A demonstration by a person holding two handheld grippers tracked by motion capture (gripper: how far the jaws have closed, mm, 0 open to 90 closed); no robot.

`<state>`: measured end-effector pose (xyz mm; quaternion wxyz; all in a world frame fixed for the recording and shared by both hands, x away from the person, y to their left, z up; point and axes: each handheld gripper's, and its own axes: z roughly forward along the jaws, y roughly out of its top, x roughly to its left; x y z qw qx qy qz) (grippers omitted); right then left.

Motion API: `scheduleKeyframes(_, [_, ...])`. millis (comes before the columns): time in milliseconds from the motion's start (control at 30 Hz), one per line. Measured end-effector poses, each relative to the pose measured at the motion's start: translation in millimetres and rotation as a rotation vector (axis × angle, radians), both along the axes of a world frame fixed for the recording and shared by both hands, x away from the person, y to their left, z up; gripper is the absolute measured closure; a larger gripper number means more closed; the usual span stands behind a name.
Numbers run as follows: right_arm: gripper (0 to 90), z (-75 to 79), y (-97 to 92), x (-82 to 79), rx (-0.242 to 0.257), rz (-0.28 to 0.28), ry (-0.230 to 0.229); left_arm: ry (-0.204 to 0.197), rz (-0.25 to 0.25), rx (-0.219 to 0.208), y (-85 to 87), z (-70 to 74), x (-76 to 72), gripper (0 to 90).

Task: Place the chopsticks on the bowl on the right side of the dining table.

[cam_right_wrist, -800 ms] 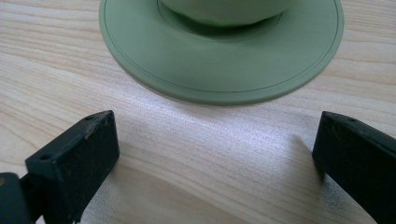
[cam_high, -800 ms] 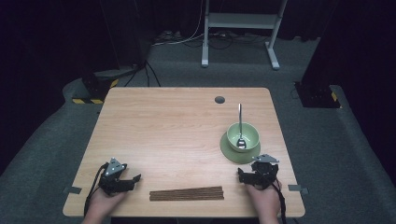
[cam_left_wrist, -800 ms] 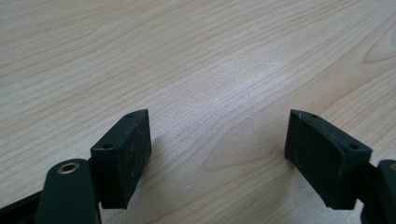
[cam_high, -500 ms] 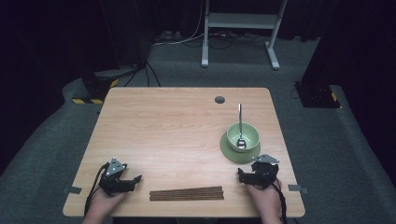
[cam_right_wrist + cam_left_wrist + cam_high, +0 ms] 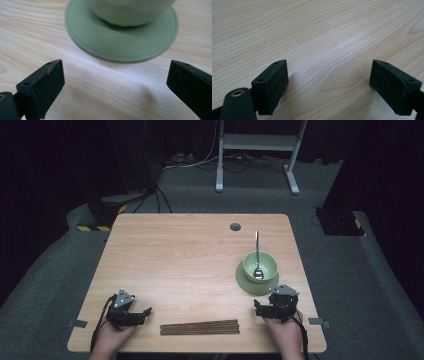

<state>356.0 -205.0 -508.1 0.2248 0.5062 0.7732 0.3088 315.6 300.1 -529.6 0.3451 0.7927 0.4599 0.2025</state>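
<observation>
Chopsticks, dark brown wooden ones bundled lengthwise, lie along the table's near edge between the two claws, untouched; nothing has shifted since the earlier frames, so the work looks not yet begun. Left gripper rests gaping near the near-left corner, holding nothing; right gripper likewise spread and empty near the near-right corner, just short of the green saucer. Count: one chopstick bundle, one saucer, one pale green bowl, one metal spoon standing in it, two grippers; light wooden table.

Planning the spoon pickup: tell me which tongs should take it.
Right. The right tongs rest open beside the green saucer whose bowl holds the spoon; the left tongs sit open across the table.
</observation>
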Motion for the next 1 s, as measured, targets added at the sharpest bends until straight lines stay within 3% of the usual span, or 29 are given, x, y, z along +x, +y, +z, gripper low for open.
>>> scheduleKeyframes(200, [3.6, 1.4, 4.8, -0.1, 0.017, 0.029, 0.003, 0.006, 0.005, -0.003, 0.6, -0.1, 1.4, 14.2])
scheduleKeyframes(400, [5.5, 4.4, 9.3, -5.1, 0.031, 0.069, -0.025, 0.005, 0.004, -0.001, 0.5, -0.1, 2.0, 14.0])
scheduleKeyframes(533, [5.5, 9.0, 21.6, -8.3, -0.005, 0.120, -0.067, 0.005, 0.003, -0.003, 0.3, -0.1, 2.3, 14.0])
scheduleKeyframes(1000, [5.5, 12.6, 55.2, -1.7, 0.010, 0.215, -0.079, -0.003, 0.019, -0.004, 0.7, 0.0, 2.2, 17.0])
